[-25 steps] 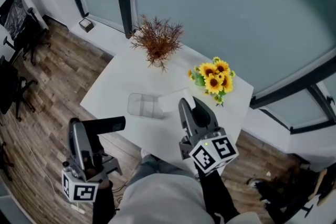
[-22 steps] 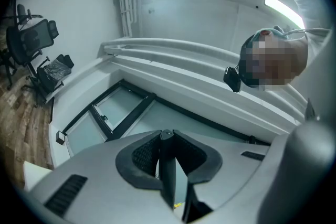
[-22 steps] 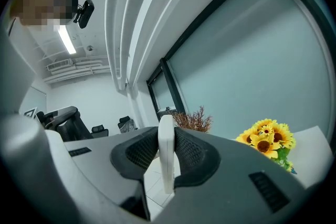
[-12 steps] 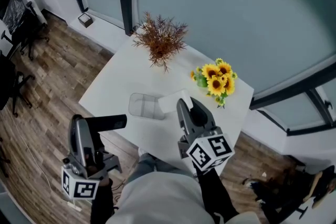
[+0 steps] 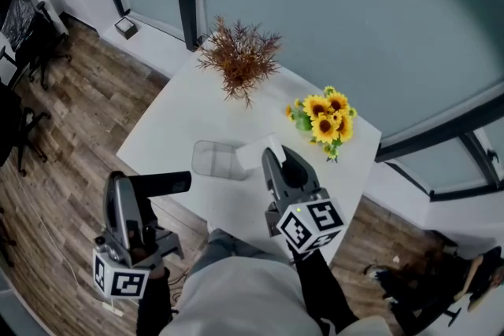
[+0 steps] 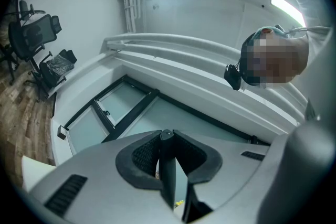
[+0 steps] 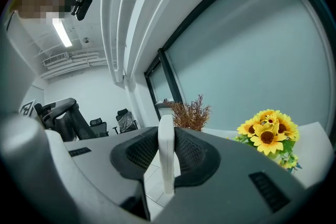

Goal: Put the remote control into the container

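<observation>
In the head view a clear plastic container (image 5: 214,159) lies on the white table (image 5: 177,118). My left gripper (image 5: 126,189) hangs off the table's near-left corner, shut on a black remote control (image 5: 165,184) that sticks out to the right. The left gripper view shows its jaws closed on the remote's dark thin edge (image 6: 167,176). Just right of the container, my right gripper (image 5: 276,160) is shut on a flat white object (image 5: 256,153), which may be a second remote. That white slab (image 7: 166,149) stands upright between the jaws in the right gripper view.
A dried brown plant (image 5: 239,59) stands at the table's far side and a sunflower bunch (image 5: 324,116) at its right. Glass wall panels with dark frames run behind. Black office chairs (image 5: 24,27) stand on the wood floor at left.
My right gripper with the white object has edged slightly left, nearer the container. The left gripper and black remote have barely moved.
</observation>
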The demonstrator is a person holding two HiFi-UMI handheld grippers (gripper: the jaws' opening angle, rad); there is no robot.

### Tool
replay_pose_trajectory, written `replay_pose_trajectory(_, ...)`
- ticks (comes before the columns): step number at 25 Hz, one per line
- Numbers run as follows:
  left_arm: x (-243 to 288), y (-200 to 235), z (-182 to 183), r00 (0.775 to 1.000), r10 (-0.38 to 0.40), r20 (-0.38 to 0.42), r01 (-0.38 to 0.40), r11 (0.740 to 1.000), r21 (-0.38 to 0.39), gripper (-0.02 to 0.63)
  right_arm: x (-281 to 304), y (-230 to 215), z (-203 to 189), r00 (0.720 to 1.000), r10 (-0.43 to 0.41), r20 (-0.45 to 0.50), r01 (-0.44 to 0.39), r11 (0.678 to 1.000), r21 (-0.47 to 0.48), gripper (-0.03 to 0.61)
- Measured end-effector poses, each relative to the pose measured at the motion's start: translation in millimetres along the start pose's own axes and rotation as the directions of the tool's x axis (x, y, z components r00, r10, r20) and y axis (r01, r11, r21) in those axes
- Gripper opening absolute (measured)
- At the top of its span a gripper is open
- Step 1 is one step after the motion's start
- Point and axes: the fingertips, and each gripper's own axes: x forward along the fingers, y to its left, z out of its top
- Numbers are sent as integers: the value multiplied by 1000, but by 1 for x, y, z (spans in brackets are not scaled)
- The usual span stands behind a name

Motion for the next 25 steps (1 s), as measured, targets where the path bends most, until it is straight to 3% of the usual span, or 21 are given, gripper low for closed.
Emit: replay_pose_trajectory(25,3,7,-8,1000,18,-24,-18,1000,0,71,8,-5,-27,998,-20,-67,20,1000,1,92)
